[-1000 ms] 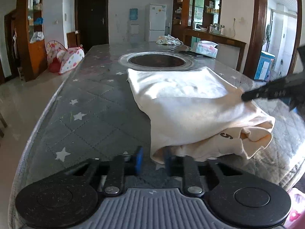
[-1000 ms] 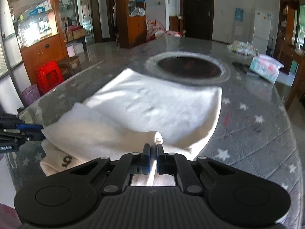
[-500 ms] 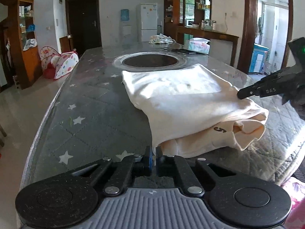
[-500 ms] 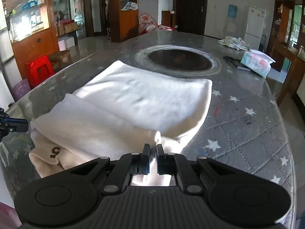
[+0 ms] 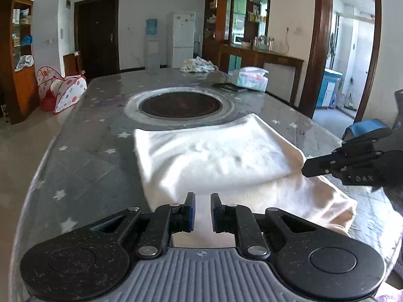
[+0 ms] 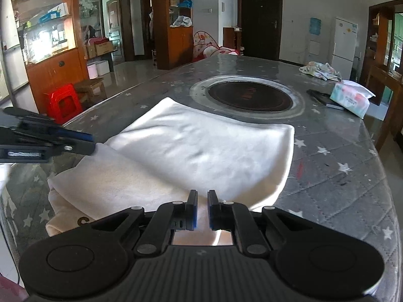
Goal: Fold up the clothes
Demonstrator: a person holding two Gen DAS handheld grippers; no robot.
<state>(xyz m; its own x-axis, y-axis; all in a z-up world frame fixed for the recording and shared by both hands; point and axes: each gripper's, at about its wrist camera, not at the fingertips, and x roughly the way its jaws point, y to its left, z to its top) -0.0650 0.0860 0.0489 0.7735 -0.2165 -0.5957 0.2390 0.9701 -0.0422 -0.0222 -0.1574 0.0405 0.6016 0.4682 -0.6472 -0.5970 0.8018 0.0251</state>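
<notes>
- Well, the long grey table [image 5: 75,166] was seen first, its quilted cover dotted with white stars and stretching away toward the dark door at the far end of the room.
- Spread across the near half of that table was the cream garment [image 5: 214,156] [image 6: 201,151], folded over on itself, with its upper layer lying smooth and its thicker lower layers bunched at the near edge; part of a dark printed mark was glimpsed on that lower layer in the right wrist view.
- Just beyond the garment's far edge, the round dark burner plate [image 5: 180,104] [image 6: 250,95] was sunk into the table inside a pale metal ring.
- Low over the garment's near edge the left gripper [image 5: 202,210] was held, its blue-padded jaws parted with a clear gap and cloth visible through it; nothing was clamped.
- Over the opposite near corner the right gripper [image 6: 201,209] was held, jaws likewise set slightly apart with pale fabric showing between them, unpinched.
- From the left wrist camera, the right gripper's black tip was caught touching the folded layer's right corner.
- Farther back, a tissue pack [image 5: 249,80] [image 6: 351,98] was noted near the table's right edge, with a crumpled patterned cloth [image 5: 199,65] beyond it.
</notes>
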